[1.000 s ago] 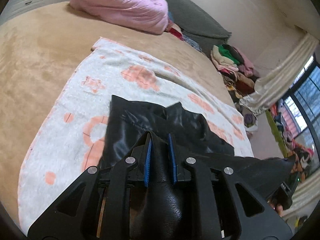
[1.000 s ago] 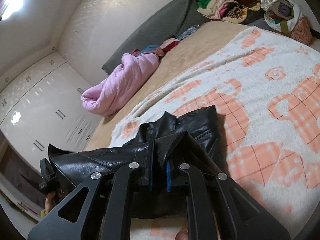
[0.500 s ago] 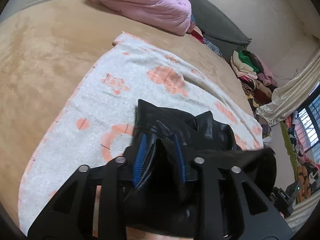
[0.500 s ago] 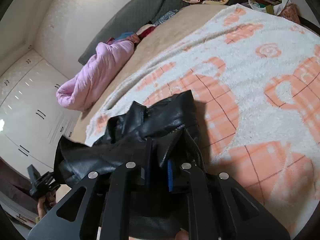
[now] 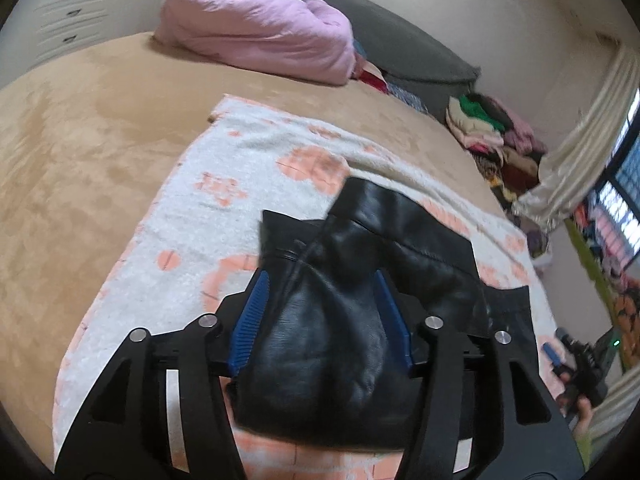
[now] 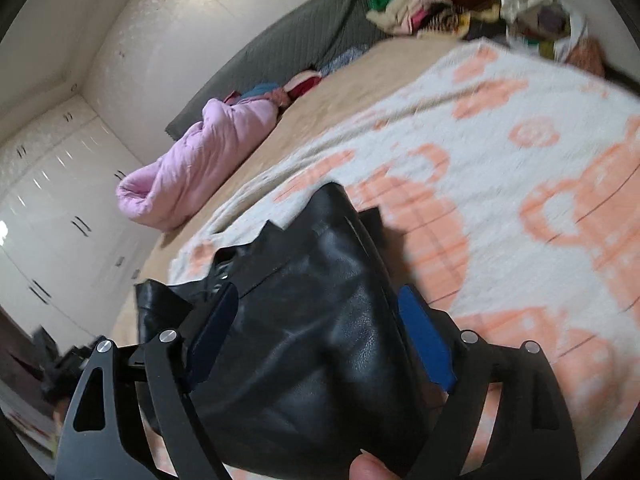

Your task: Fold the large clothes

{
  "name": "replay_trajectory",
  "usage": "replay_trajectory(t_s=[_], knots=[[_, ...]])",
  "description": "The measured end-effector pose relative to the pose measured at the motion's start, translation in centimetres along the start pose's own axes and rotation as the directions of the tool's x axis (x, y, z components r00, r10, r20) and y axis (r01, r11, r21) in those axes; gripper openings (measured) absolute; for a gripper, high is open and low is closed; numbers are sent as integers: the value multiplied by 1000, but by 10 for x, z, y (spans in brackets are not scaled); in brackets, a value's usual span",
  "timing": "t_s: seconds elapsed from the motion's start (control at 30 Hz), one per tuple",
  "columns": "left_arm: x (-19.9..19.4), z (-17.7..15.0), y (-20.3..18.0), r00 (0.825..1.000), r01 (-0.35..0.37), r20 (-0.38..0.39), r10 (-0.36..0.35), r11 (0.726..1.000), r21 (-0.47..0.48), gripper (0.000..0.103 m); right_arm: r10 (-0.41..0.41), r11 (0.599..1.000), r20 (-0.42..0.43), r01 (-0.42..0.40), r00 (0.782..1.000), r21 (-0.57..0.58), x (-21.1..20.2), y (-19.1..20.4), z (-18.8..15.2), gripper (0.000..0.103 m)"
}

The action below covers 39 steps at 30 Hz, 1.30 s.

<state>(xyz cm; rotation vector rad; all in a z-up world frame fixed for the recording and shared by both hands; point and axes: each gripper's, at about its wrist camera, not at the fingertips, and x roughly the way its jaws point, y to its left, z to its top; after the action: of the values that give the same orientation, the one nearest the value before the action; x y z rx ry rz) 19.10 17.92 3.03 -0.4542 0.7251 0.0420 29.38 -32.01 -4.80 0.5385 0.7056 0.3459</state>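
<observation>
A black leather jacket (image 5: 360,264) lies bunched on a white and orange patterned blanket (image 5: 224,216) on the bed. My left gripper (image 5: 320,292) is open, its blue-padded fingers (image 5: 254,312) spread wide on either side of a fold of the jacket. In the right wrist view my right gripper (image 6: 320,312) is also open, with the jacket (image 6: 320,320) bulging between the spread blue pads (image 6: 424,332). The right gripper also shows at the left wrist view's right edge (image 5: 576,360).
The blanket (image 6: 500,184) covers a tan bedspread (image 5: 80,128). A pink duvet (image 5: 260,36) and a grey headboard cushion (image 5: 400,48) lie at the far side. A pile of clothes (image 5: 492,128) sits by a curtain (image 5: 584,152). White wardrobes (image 6: 52,216) stand on the left.
Both grippers were shut on the jacket and have opened wide. The jacket has come down and now lies slack on the blanket between the fingers.
</observation>
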Motion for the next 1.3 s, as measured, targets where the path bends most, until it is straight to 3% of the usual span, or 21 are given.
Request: replay_trajectory(t_s=[0.13, 0.23, 0.33, 0.57, 0.63, 0.67, 0.77, 0.8, 0.83, 1.0, 1.17, 1.3], knots=[[29, 5, -24, 999, -24, -42, 28, 995, 96, 59, -98, 985, 22, 100, 995, -140, -2, 15, 0, 82], [52, 11, -38, 994, -90, -45, 100, 979, 181, 66, -204, 939, 13, 199, 979, -280, 11, 29, -1, 82], [75, 17, -46, 989, -121, -49, 137, 960, 254, 71, -258, 894, -4, 238, 966, -380, 31, 37, 2, 82], [106, 14, -36, 992, -69, -81, 93, 961, 268, 71, -330, 832, -21, 280, 944, -480, 75, 41, 18, 80], [113, 15, -33, 992, -45, -105, 73, 968, 248, 70, -322, 829, -39, 262, 946, -494, 86, 38, 20, 60], [114, 15, -33, 992, -35, -110, 64, 969, 243, 69, -320, 828, -47, 256, 946, -500, 91, 37, 19, 57], [116, 14, -36, 993, -20, -110, 50, 967, 256, 59, -318, 826, -46, 253, 947, -504, 96, 36, 16, 39], [117, 13, -37, 992, -27, -109, 58, 964, 265, 53, -321, 825, -38, 260, 946, -501, 97, 35, 15, 25], [117, 13, -38, 992, -39, -106, 70, 963, 268, 45, -316, 828, -29, 261, 948, -496, 97, 35, 14, 20], [107, 20, -28, 995, -38, -78, 56, 976, 215, 12, -274, 853, 23, 254, 962, -456, 80, 37, 20, 12], [68, 40, -31, 998, 48, 26, -53, 982, 184, 9, -120, 938, 61, 133, 991, -319, 50, 34, 45, 11], [63, 51, -35, 994, 39, 93, -59, 979, 200, 8, -38, 974, 99, 59, 994, -220, 44, 28, 69, 11]])
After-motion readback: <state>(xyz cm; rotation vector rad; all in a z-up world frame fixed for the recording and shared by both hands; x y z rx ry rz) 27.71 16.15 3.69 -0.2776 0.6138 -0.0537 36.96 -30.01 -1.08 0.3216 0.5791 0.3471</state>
